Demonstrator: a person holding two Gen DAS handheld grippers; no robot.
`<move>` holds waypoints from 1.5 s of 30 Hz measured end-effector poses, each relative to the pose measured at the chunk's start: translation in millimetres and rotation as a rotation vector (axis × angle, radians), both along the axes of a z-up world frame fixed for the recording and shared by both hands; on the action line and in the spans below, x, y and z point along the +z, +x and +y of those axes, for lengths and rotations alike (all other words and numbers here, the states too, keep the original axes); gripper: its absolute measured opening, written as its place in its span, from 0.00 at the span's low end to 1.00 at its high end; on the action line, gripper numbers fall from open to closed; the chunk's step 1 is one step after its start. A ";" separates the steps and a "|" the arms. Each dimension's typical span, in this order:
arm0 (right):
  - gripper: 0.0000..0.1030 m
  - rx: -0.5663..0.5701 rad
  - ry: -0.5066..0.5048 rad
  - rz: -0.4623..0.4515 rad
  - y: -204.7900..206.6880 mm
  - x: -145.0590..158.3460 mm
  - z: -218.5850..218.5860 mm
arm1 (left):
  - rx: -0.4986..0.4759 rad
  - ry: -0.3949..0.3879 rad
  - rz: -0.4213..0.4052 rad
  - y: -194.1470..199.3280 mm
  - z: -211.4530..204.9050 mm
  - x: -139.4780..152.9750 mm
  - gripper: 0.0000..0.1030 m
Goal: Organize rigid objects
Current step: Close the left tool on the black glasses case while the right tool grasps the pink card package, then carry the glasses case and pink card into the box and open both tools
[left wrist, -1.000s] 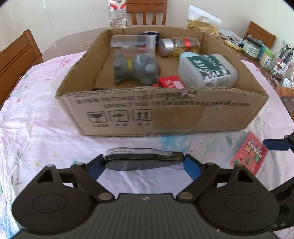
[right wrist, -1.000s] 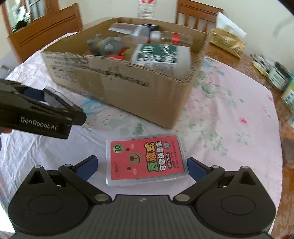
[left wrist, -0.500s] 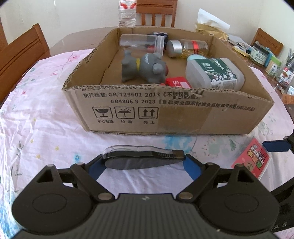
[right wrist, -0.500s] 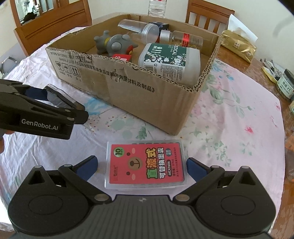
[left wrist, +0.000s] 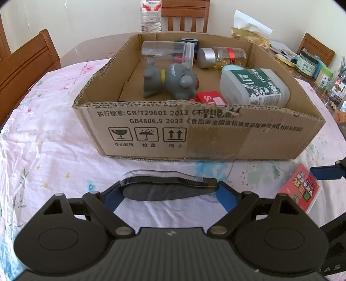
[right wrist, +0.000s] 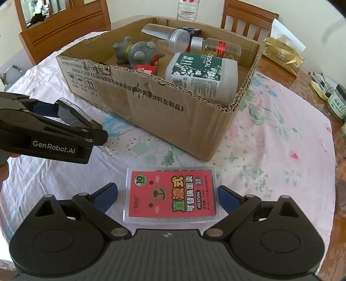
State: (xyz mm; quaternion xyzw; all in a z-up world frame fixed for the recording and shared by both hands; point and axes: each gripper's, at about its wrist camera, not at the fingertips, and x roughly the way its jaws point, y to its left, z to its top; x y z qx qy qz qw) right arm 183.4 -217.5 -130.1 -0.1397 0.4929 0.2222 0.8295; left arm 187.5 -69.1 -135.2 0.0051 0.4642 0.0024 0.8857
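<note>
My left gripper is shut on a flat black and clear plastic case, held crosswise above the tablecloth in front of the cardboard box; both also show in the right wrist view. My right gripper is open, its blue pads on either side of a red refill pack in a clear case lying on the cloth, not touching it. The box holds a grey toy, a white bottle, a clear jar and a glass bottle.
The table has a pink flowered cloth. Wooden chairs stand around it. Jars and packets crowd the far right edge, a gold bag lies behind the box, and a water bottle stands at the back.
Both grippers have risen and come closer to the box. The left still holds the case; the right has edged forward around the red pack and stays open.
</note>
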 end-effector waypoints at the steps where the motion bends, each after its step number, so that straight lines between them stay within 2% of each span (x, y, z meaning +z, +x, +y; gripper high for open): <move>1: 0.95 0.001 -0.001 0.003 0.1 0.3 -0.2 | -0.001 0.000 0.000 -0.1 0.3 0.0 0.87; 20: 0.91 -0.054 -0.009 0.016 2.9 2.0 1.9 | -0.011 -0.002 0.005 0.7 1.1 0.1 0.87; 26: 0.91 -0.060 0.001 0.028 2.6 7.3 0.9 | -0.049 -0.003 0.020 0.3 1.3 3.2 0.87; 31: 0.91 -0.056 -0.007 0.026 -0.3 14.4 0.1 | -0.117 0.011 0.029 -4.0 2.1 11.9 0.87; 37: 0.91 -0.054 0.007 0.015 -1.6 36.3 -3.9 | -0.197 0.027 0.035 -11.1 9.4 30.3 0.87; 41: 0.91 -0.040 0.037 -0.017 -4.0 65.6 -7.0 | -0.258 0.012 0.051 -16.8 16.6 49.5 0.87; 45: 0.91 -0.031 0.084 -0.065 0.8 95.6 -6.7 | -0.305 0.010 0.033 -18.7 23.5 75.8 0.87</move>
